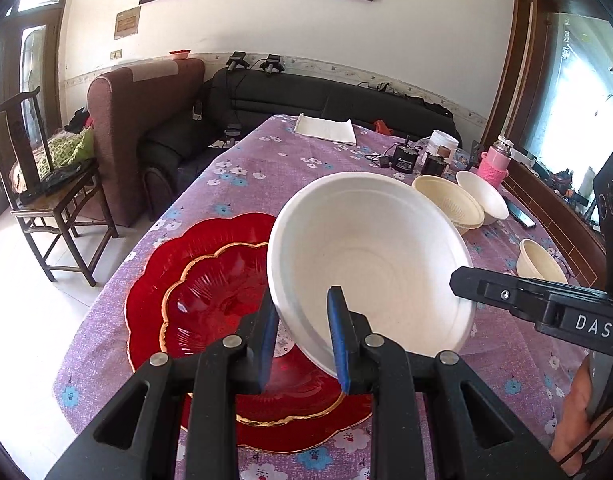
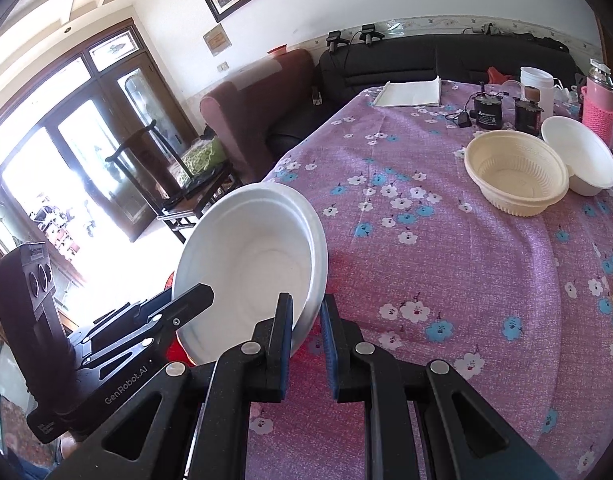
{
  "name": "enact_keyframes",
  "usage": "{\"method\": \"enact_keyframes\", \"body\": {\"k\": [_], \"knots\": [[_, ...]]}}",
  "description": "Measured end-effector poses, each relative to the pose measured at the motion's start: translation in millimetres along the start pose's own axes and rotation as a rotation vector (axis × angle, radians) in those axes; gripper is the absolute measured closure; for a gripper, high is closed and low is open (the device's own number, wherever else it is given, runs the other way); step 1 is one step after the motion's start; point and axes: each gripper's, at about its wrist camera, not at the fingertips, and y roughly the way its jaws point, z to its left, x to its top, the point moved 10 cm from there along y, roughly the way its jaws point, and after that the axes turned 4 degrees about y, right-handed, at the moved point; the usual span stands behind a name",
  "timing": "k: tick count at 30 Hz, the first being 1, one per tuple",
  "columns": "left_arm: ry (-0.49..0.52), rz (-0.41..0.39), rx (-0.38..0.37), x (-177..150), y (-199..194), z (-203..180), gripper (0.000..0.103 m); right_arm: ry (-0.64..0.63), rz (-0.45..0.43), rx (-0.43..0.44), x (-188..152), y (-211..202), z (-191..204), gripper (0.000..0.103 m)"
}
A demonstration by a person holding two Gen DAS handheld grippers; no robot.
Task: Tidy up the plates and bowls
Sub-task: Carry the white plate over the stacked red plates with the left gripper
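A white bowl (image 1: 370,264) is held tilted in the air at frame centre — its rim pinched on opposite sides by the left hand-held gripper (image 1: 304,344) and the right hand-held gripper (image 2: 306,344), both nearly closed on it. Two red plates (image 1: 210,300) lie nested on the surface (image 1: 242,184) below. Sorting seems partly done: three bowls — a cream ribbed bowl (image 2: 518,172), a second white bowl (image 2: 582,156) and a small cream bowl (image 1: 540,260) at right — remain unstacked.
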Motion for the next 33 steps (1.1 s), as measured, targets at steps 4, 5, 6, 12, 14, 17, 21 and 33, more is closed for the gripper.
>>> {"method": "enact_keyframes", "body": {"k": [4,5,6,12,14,17,21,33], "knots": [[-0.021,0.004,0.021,-3.4,0.3,13.8,0.080,-0.004,0.027,0.012,-0.8,14.0,9.4,0.087],[-0.029,0.006,0.025,-5.4,0.5,18.7,0.080,-0.005,0.035,0.016,-1.7,17.2,11.1,0.087],[-0.038,0.010,0.032,-7.5,1.5,23.2,0.080,-0.006,0.043,0.018,-2.7,21.1,13.4,0.087],[-0.077,0.029,0.052,-15.4,5.8,41.0,0.080,0.003,0.098,0.035,-10.7,43.5,20.6,0.086],[-0.078,0.031,0.059,-16.2,6.6,43.3,0.080,0.003,0.107,0.037,-12.0,47.7,22.2,0.086],[-0.085,0.040,0.071,-18.9,9.8,48.1,0.080,0.003,0.122,0.034,-14.3,55.0,23.8,0.085],[-0.103,0.053,0.077,-23.4,11.9,54.8,0.080,0.010,0.152,0.038,-20.8,65.7,26.5,0.085],[-0.108,0.070,0.088,-27.8,17.6,61.3,0.080,0.021,0.189,0.046,-28.9,79.6,24.0,0.084]]}}
